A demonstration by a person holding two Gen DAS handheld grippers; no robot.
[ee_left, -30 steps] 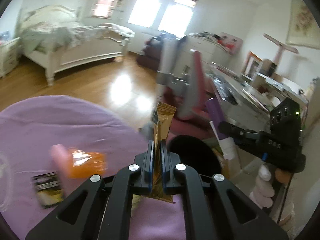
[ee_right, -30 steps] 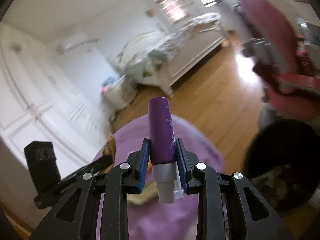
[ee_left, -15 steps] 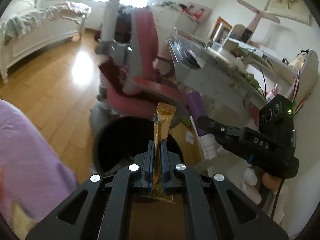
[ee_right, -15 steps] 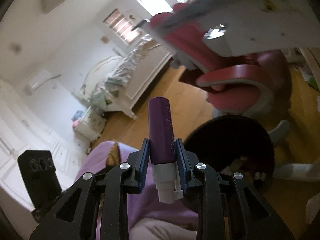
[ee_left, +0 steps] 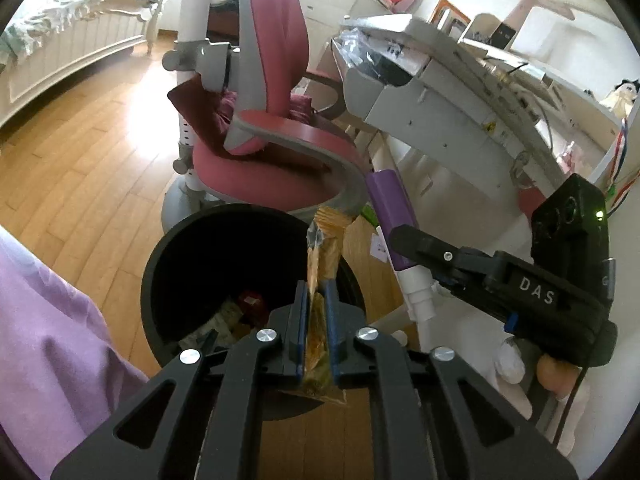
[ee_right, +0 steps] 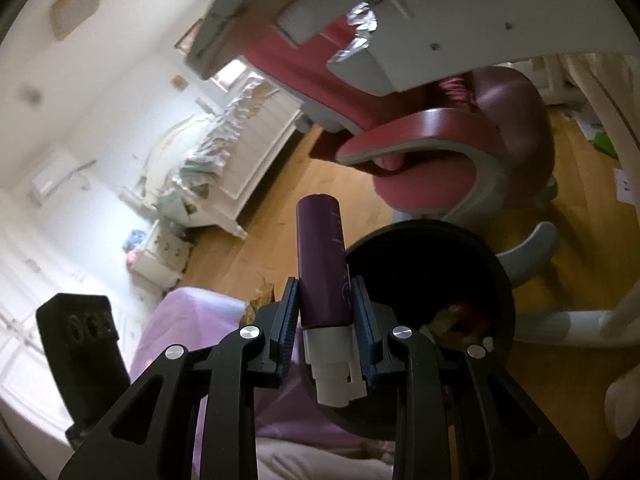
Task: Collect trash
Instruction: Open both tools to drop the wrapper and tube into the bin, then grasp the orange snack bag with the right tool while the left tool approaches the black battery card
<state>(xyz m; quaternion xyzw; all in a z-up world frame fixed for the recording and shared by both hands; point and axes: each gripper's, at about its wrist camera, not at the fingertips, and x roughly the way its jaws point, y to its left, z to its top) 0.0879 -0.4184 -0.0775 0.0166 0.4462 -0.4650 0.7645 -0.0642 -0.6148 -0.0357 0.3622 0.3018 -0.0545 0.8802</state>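
pink chair [ee_left: 276, 128], white desk [ee_left: 440, 92], bed [ee_left: 76, 36]

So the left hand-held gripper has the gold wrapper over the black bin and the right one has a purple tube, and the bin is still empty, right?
Not quite: the black bin already has trash in its bottom, as the left wrist view shows. The rest holds: the left hand-held gripper has the gold wrapper, and the right hand-held gripper has the purple tube.
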